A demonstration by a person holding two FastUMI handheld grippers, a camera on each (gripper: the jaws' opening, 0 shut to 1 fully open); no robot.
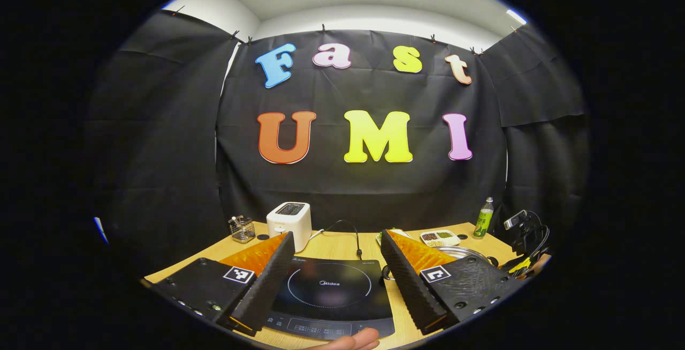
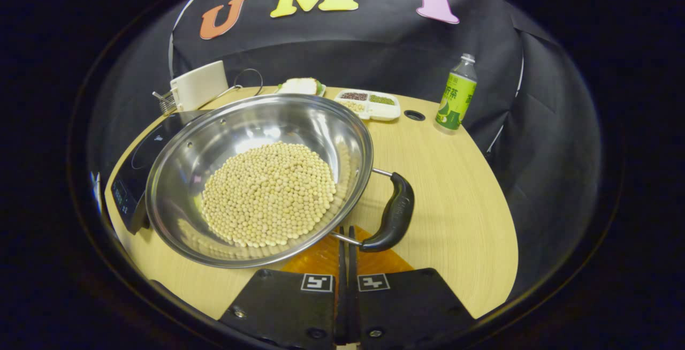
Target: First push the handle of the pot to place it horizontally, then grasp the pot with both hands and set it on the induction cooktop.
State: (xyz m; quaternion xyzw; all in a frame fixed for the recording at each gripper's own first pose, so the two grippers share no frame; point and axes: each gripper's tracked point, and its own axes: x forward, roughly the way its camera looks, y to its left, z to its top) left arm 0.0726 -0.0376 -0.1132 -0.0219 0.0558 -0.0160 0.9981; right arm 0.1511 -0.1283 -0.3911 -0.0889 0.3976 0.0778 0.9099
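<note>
While the left claw (image 1: pixel 337 280) hangs with its fingers spread wide and nothing between them, the induction cooktop (image 1: pixel 332 294) lies flat on the table (image 1: pixel 342 245) directly beneath the gap, its ring mark centred between the two fingers. A fingertip of the person (image 1: pixel 353 342) shows at the bottom edge of the left gripper view, just in front of the cooktop's control strip. Behind the cooktop stand a white toaster (image 1: pixel 289 222) and a small wire basket (image 1: pixel 242 228), with a black cable (image 1: pixel 348 232) curling across the wood. To the right of the left claw a sliver of the pot's rim (image 1: pixel 468 252) shows, and farther back a divided dish of beans (image 1: pixel 440 238) and a green bottle (image 1: pixel 484 218).

In the right gripper view the pot (image 2: pixel 257 179) sits on the table just to the right of the cooktop (image 2: pixel 142 170), its left rim over the cooktop's edge. It is a wide steel pan holding a heap of pale soybeans (image 2: pixel 267 195). Its black handle (image 2: pixel 393 213) lies on the near right side of the rim, held by two wire arms. The right claw (image 2: pixel 347 237) has its fingers pressed together with no gap, their tips at the nearer wire arm of the handle, against the pot's rim; whether they touch it I cannot tell. Beyond the pot stand the toaster (image 2: pixel 198 85), the dish (image 2: pixel 368 104) and the bottle (image 2: pixel 455 96).
</note>
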